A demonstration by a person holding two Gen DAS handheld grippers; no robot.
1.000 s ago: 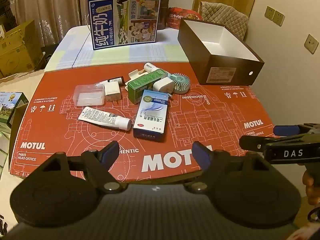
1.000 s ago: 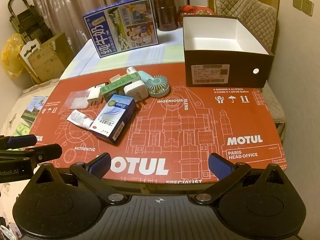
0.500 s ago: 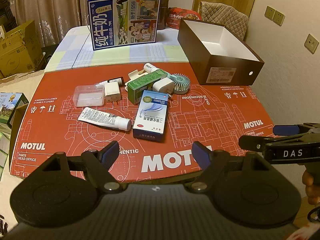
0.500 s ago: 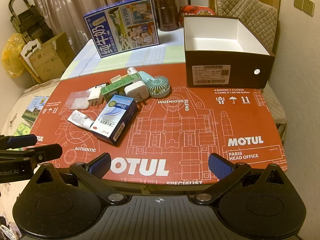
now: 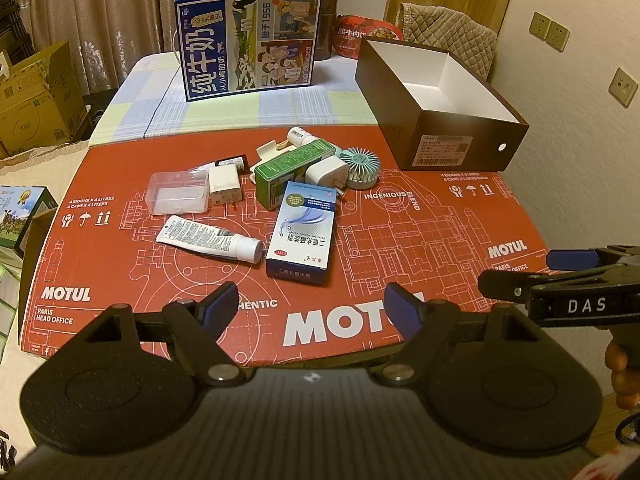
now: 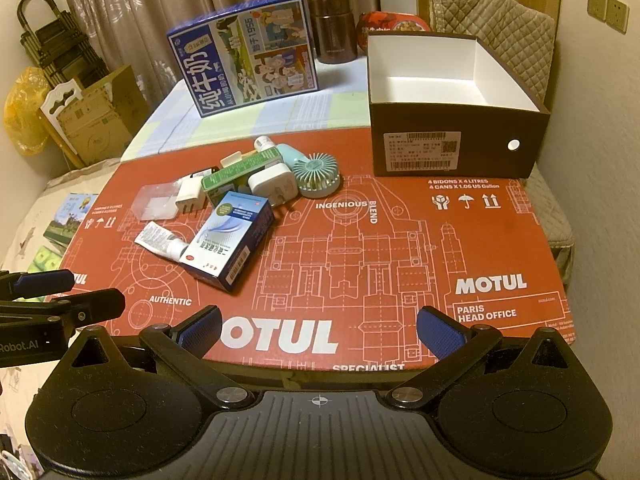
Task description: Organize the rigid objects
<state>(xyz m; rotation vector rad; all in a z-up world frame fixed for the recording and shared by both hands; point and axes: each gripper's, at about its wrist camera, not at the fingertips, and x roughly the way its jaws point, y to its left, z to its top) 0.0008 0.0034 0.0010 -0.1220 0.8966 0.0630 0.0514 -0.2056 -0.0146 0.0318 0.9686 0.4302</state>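
Note:
A pile of small objects lies on the red cardboard sheet (image 5: 420, 240): a blue medicine box (image 5: 302, 234), a white tube (image 5: 210, 239), a green box (image 5: 294, 166), a white charger (image 5: 224, 184), a white plug adapter (image 5: 326, 170), a teal mini fan (image 5: 360, 162) and a clear plastic case (image 5: 178, 192). An open brown box (image 5: 440, 104), white inside and empty, stands at the back right. My left gripper (image 5: 318, 308) is open and empty near the front edge. My right gripper (image 6: 320, 330) is open and empty, also at the front edge; it shows in the left wrist view (image 5: 524, 272).
A blue milk carton box (image 5: 248, 42), a brown jar (image 6: 332, 28) and a red tin (image 5: 366, 34) stand at the back of the table. Cardboard boxes (image 5: 32, 96) stand on the floor to the left. A wall (image 5: 580, 120) is close on the right.
Both grippers have drifted very slightly; the objects have not moved.

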